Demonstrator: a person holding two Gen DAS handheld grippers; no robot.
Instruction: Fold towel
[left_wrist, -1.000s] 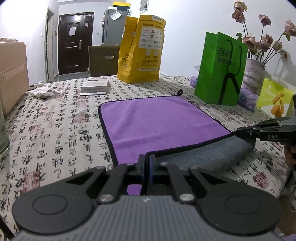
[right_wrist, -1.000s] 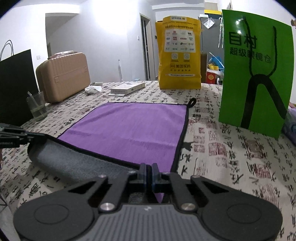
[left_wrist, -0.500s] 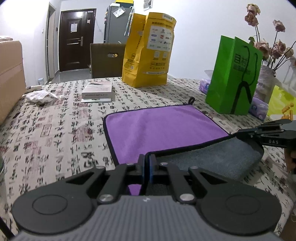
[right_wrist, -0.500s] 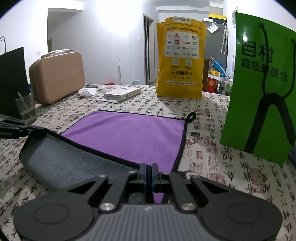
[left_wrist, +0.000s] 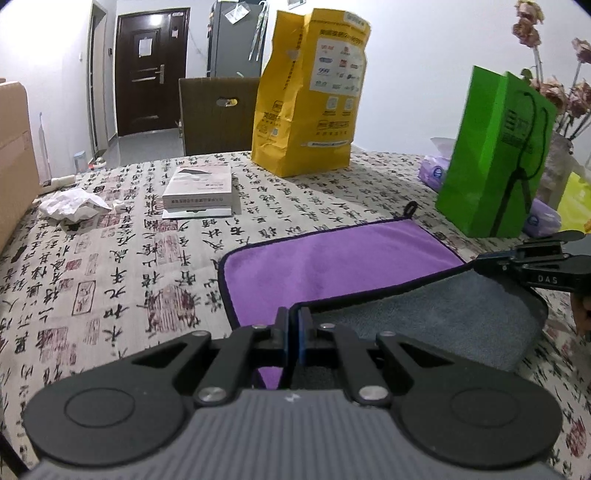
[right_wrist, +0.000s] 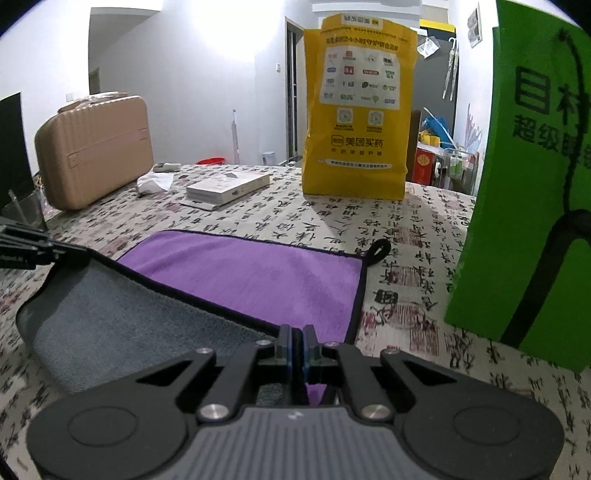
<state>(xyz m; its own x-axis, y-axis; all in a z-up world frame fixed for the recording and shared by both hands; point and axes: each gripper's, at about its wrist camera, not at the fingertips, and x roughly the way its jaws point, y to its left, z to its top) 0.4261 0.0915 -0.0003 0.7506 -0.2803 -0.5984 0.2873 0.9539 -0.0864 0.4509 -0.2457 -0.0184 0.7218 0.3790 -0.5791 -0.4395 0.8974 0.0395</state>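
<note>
A purple towel (left_wrist: 332, 258) with a grey underside and black trim lies on the patterned tablecloth; it also shows in the right wrist view (right_wrist: 258, 277). Its near edge is lifted and carried over the far half, grey side (left_wrist: 424, 317) up. My left gripper (left_wrist: 293, 317) is shut on the near left corner. My right gripper (right_wrist: 295, 334) is shut on the near right corner, and shows from the side in the left wrist view (left_wrist: 480, 260). The left gripper shows at the left edge of the right wrist view (right_wrist: 70, 253). The hanging loop (right_wrist: 378, 249) lies at the far right corner.
A yellow paper bag (left_wrist: 310, 92) and a white box (left_wrist: 199, 188) stand beyond the towel. A green bag (left_wrist: 495, 155) stands close on the right, with flowers behind. A tan suitcase (right_wrist: 94, 147), a glass and crumpled tissue (left_wrist: 72, 206) are at the left.
Both grippers have carried the lifted near edge forward over the towel. More grey underside shows and less purple. The bags and box look closer.
</note>
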